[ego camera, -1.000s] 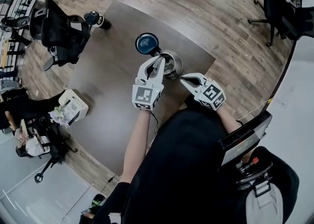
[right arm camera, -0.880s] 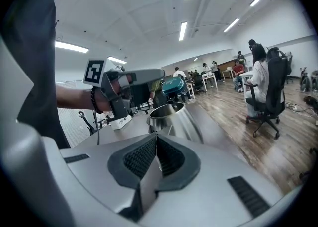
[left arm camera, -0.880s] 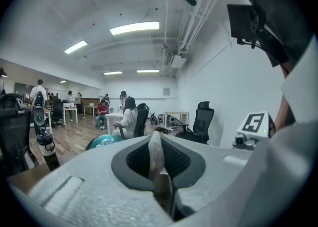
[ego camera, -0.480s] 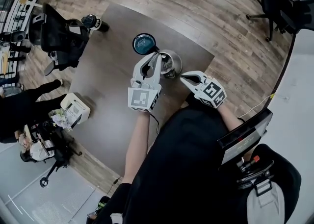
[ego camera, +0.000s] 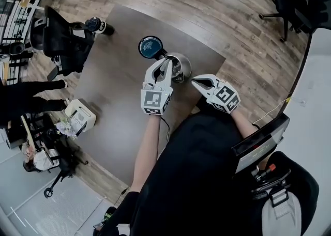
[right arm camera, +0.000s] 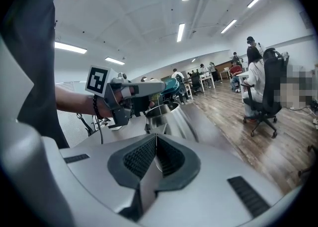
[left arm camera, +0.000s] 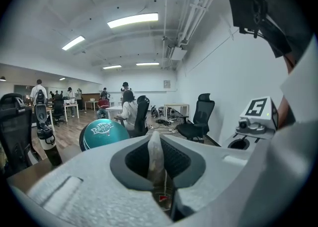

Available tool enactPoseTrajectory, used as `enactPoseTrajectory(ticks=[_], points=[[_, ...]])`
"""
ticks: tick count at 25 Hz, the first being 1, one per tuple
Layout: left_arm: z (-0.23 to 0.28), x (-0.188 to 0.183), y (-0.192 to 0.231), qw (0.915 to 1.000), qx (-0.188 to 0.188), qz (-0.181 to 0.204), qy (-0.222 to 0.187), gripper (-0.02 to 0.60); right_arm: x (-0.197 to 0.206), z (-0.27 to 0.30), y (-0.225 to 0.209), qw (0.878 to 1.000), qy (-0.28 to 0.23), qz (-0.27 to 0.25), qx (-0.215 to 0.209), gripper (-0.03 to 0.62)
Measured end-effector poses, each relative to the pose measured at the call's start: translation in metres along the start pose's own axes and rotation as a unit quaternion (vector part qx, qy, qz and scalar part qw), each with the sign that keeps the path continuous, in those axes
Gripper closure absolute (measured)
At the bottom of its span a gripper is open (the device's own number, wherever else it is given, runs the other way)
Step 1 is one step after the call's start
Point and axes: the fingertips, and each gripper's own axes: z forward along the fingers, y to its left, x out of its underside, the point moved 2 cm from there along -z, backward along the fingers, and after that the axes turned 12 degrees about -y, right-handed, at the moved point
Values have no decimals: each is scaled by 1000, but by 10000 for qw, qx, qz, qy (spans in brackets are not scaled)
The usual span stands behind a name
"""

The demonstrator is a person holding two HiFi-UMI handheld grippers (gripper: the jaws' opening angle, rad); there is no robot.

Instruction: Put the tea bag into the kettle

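Over the last second little has changed at the table (ego camera: 116, 95): the left gripper (ego camera: 166, 63) has kept its place over the kettle, and only a dark-clothed person (ego camera: 28, 98) at the 9 o'clock edge has shifted.

The left gripper's jaws are nearly together, pinching a pale tea bag (left arm camera: 154, 154) between the pads. Its tips hang at the 9 o'clock side of the steel kettle (ego camera: 182, 66), just above the open mouth. The teal lid (ego camera: 151, 47) stands flipped back at the kettle's 10 o'clock. The right gripper (ego camera: 194, 80) waits at the kettle's 4 o'clock, apart from it, with its jaws closed on nothing.

The step in hand looks like the drop itself: the bag has been carried to the opening and not yet let go. The next move probably calls for easing the tips a little further over the middle of the mouth and then parting the jaws, so the bag falls inside rather than catching on the rim. Whether any of the bag already hangs below the rim, I cannot tell.
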Motion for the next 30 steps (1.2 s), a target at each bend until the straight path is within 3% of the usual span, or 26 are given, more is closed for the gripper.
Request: enactPoseTrajectory(ticks=[10, 14, 24, 30], points=[[0, 12, -2, 9995, -154, 250, 127, 554, 2, -2, -1, 10000, 0, -9, -11, 583], [-2, 10, -4, 9995, -155, 272, 83, 518, 2, -5, 1, 10000, 7, -21, -10, 583], [-11, 4, 1, 9996, -214, 190, 30, 503, 3, -6, 10, 10000, 32, -67, 24, 583], [-18, 9, 0, 9998, -97, -123, 105, 437, 5, -3, 24, 9999, 91, -89, 5, 584]])
